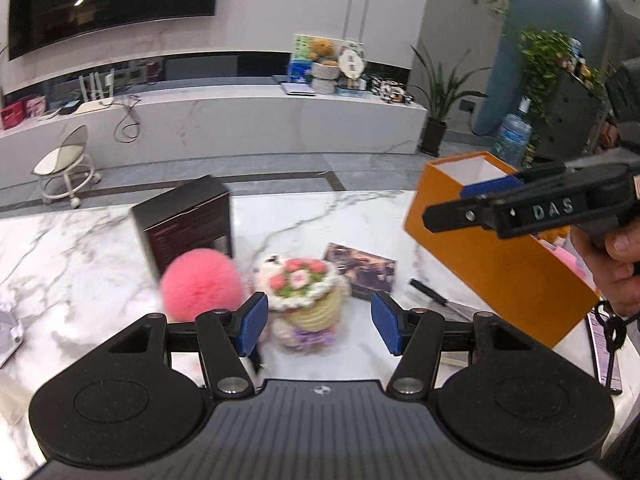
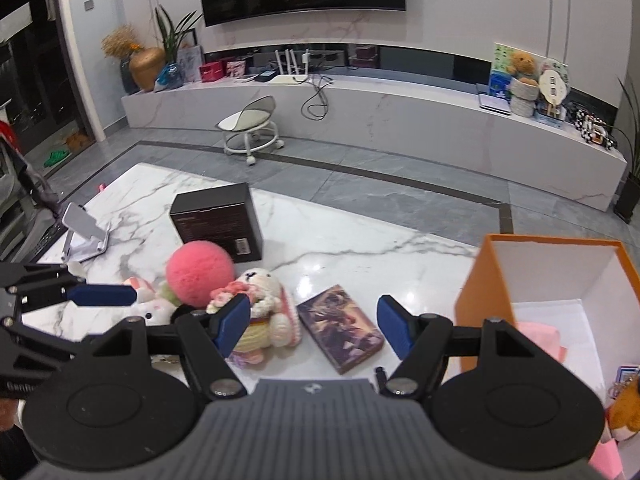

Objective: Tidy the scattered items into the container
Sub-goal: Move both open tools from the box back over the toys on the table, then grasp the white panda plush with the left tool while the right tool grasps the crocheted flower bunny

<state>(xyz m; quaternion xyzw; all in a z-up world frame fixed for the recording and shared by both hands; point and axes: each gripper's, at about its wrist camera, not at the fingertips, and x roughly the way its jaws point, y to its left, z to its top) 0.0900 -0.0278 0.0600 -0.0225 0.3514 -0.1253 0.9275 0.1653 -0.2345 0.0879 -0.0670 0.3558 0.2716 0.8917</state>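
- Left wrist view: the left gripper (image 1: 319, 322) hangs over a white marble worktop (image 1: 80, 264), its two blue-padded jaws standing partly apart with nothing held; a crocheted flower-topped doll (image 1: 306, 292) lies on the worktop beyond the gap, clear of both pads.
- One fluffy pink pompom (image 1: 202, 284) sits just left of the doll, in front of one black carton (image 1: 186, 222) whose small print is too blurred to read.
- One dark picture-printed card box (image 1: 362, 276) lies flat behind the doll, and one black-handled knife (image 1: 436, 300) rests to its right, near the orange container (image 1: 492, 268).
- The right gripper (image 1: 452, 204) reaches in from the right in front of the open container, raised letters "DAS" legible on its black body, a person's hand (image 1: 616, 268) gripping it.
- Right wrist view: the right gripper (image 2: 314, 322) is likewise partly open and empty above the worktop (image 2: 360, 248), with the card box (image 2: 340, 328) lying beyond the gap.
- The crocheted doll (image 2: 264, 320), the pompom (image 2: 199, 279) and a second soft toy, white and pink (image 2: 148, 304), cluster at left, the black carton (image 2: 218, 222) behind them; its label cannot be read.
- The left gripper (image 2: 80, 296) enters from the left edge, one blue pad showing.
- The orange container (image 2: 484, 312) stands open at right, white-lined, with pink items inside.
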